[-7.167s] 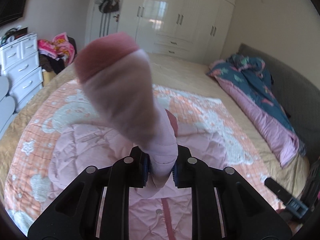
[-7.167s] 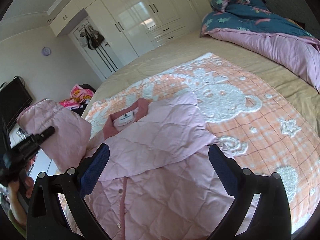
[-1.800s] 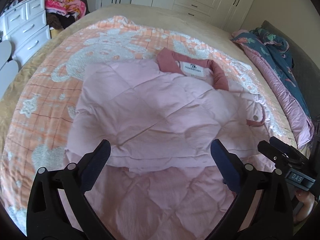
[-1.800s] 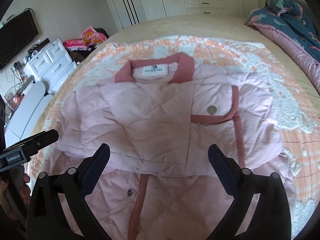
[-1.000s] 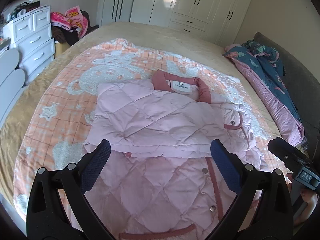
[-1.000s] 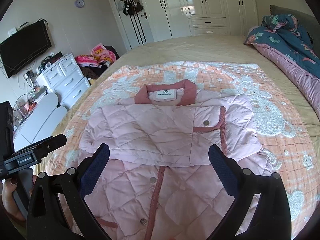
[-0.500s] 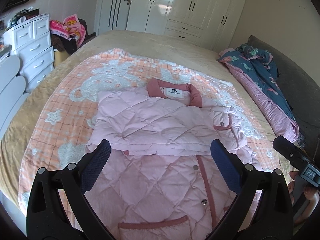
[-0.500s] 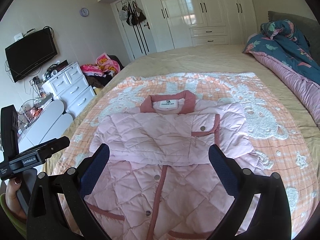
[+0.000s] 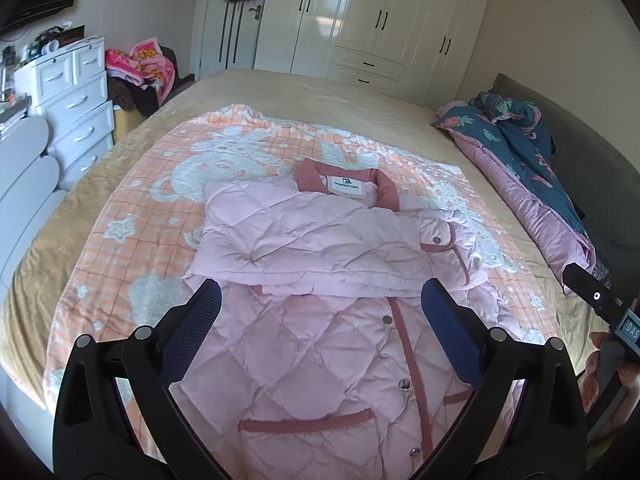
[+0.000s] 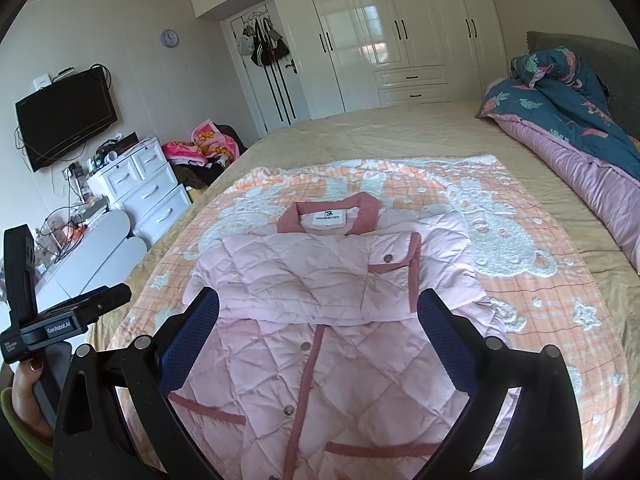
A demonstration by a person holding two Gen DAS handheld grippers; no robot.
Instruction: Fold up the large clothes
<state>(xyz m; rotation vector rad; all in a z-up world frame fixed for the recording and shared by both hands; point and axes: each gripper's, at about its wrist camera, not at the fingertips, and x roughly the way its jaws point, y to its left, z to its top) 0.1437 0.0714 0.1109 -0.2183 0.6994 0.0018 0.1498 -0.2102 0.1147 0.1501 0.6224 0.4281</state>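
Observation:
A pink quilted jacket [image 9: 320,264] with a darker pink collar and trim lies flat on an orange bear-pattern blanket [image 9: 132,216] on the bed. Both sleeves are folded across its chest. It also shows in the right wrist view [image 10: 320,300]. My left gripper [image 9: 320,308] is open and empty, held above the jacket's lower half. My right gripper [image 10: 318,312] is open and empty, also above the lower half. The right gripper's body shows at the right edge of the left wrist view [image 9: 600,308]; the left gripper's body shows at the left of the right wrist view [image 10: 60,320].
A rolled blue and pink duvet [image 9: 520,152] lies along the bed's right side. White drawers [image 9: 76,100] and a pile of clothes [image 9: 140,72] stand left of the bed. White wardrobes [image 10: 400,32] line the far wall. A TV [image 10: 66,118] hangs at left.
The left gripper let go of the sleeve, which now lies folded across the chest. Both grippers have drawn back and up from the jacket, so more of it and the room shows.

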